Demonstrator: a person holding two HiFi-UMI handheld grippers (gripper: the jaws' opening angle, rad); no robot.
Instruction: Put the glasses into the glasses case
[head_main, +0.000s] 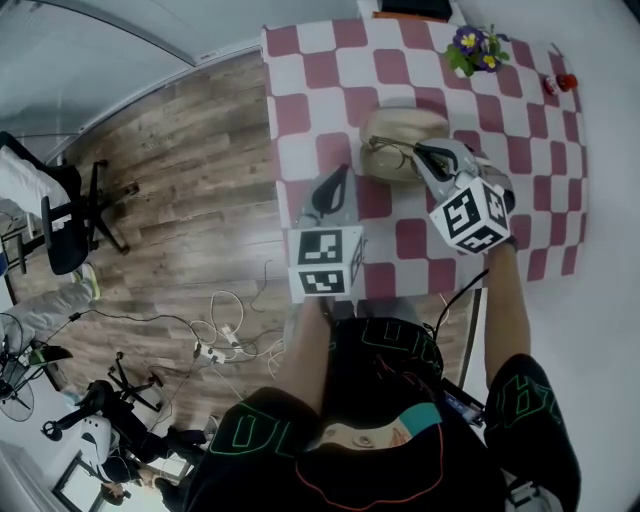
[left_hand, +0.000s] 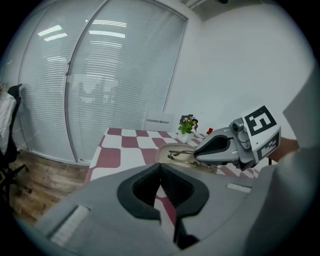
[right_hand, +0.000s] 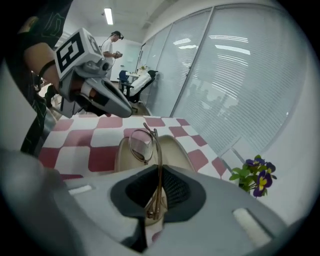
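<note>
An open beige glasses case (head_main: 405, 128) lies on the red-and-white checked tablecloth (head_main: 320, 70). Thin metal-framed glasses (right_hand: 141, 144) hang over the case (right_hand: 172, 150) with their folded temples pinched in my right gripper (right_hand: 159, 190), which is shut on them. In the head view the glasses (head_main: 389, 155) sit just above the case's near rim, at the tip of the right gripper (head_main: 427, 153). My left gripper (head_main: 334, 182) hovers left of the case, shut and empty (left_hand: 161, 185). From it I see the case (left_hand: 170, 150) and the right gripper (left_hand: 220, 147) ahead.
A small pot of purple and yellow flowers (head_main: 474, 48) stands at the table's far side, with a little red object (head_main: 566, 82) at the far right. Left of the table is wooden floor with cables (head_main: 215, 335) and an office chair (head_main: 65, 215).
</note>
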